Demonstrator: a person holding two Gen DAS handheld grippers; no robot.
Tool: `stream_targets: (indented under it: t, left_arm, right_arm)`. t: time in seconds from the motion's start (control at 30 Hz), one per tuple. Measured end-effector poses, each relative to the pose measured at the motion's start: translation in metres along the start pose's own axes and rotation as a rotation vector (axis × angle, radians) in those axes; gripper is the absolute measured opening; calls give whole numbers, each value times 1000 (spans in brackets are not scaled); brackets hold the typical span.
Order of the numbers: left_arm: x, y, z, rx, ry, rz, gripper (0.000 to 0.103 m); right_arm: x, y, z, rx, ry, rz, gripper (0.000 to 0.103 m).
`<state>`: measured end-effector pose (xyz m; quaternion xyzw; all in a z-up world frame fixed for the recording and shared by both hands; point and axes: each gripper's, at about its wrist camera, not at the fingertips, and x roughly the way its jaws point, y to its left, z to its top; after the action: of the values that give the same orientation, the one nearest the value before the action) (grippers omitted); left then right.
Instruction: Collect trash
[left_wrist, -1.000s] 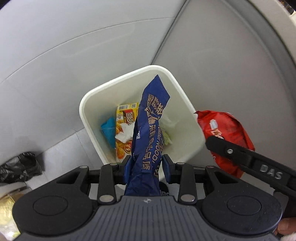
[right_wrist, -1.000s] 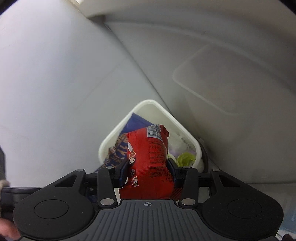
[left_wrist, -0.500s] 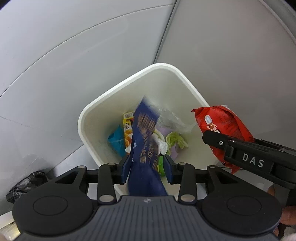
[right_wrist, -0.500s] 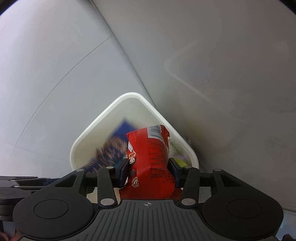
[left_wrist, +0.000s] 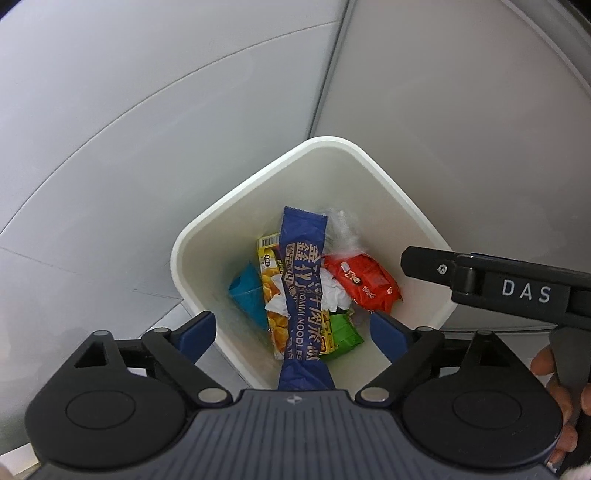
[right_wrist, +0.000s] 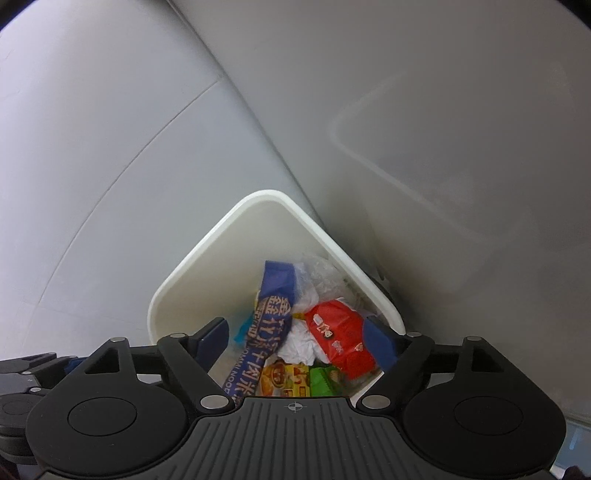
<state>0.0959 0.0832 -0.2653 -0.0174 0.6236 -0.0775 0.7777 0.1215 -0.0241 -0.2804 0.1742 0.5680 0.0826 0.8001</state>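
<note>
A white square bin stands on the grey floor, also in the right wrist view. Inside lie a long blue noodle wrapper, a red snack packet, a yellow box, a green packet, a teal wrapper and crumpled white tissue. My left gripper is open and empty above the bin's near rim. My right gripper is open and empty above the bin; it also shows at the right of the left wrist view.
Grey floor tiles surround the bin. A pale wall or cabinet panel rises right behind the bin, with a faint reflection of a container on it.
Both grippers opened. The blue noodle wrapper dropped from the left gripper and the red packet from the right gripper; both now lie in the bin.
</note>
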Motion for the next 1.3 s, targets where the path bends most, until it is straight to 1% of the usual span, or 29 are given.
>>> stream_targets:
  t: [0.07,0.1,0.17,0.23,0.27,0.3,0.4,0.6,0.7,0.9,1.03,1.17,1.3]
  left_arm:
    - [-1,3,2,-7,-1,4,91]
    - [-1,4,2,-10,-3,6,92]
    - [-5,6,2,-16,-7,9,93]
    - [-9,8,1,-23,-14,10,94]
    - [-12,10,1,-26,-18,10,94]
    - [-7,12,2,-27,-24,9,95]
    - [-16,15,1,-35,-44,18,98]
    - [-36,14,-11,-4,-74,18,102]
    - [-46,11,-19,-3,-84,16,102]
    - [-72,4,-38,-17,-127,-8,102]
    - [-91,-1,-47,-18,-160,6,102]
    - [-115,0,-52,-85,-210,-11,102]
    - [-144,-1,-54,-187,-255,-28,102]
  right_arm:
    - [-4,2,1,-1,0,3,82]
    - [7,5,4,1,-2,4,82]
    - [8,4,4,-4,-4,11,83]
    - [5,7,3,-15,-4,14,86]
    - [2,9,2,-22,-7,14,87]
    - [-2,10,0,-30,-9,15,88]
    - [-13,15,-4,-61,-5,14,88]
    - [-42,21,-13,-94,-10,29,89]
    - [-61,29,-15,-138,-17,44,89]
    - [-102,40,-17,-214,-67,74,90]
    - [-136,46,-19,-273,-114,74,91]
    - [-176,49,-21,-337,-163,81,92]
    - [-222,47,-22,-396,-238,54,96]
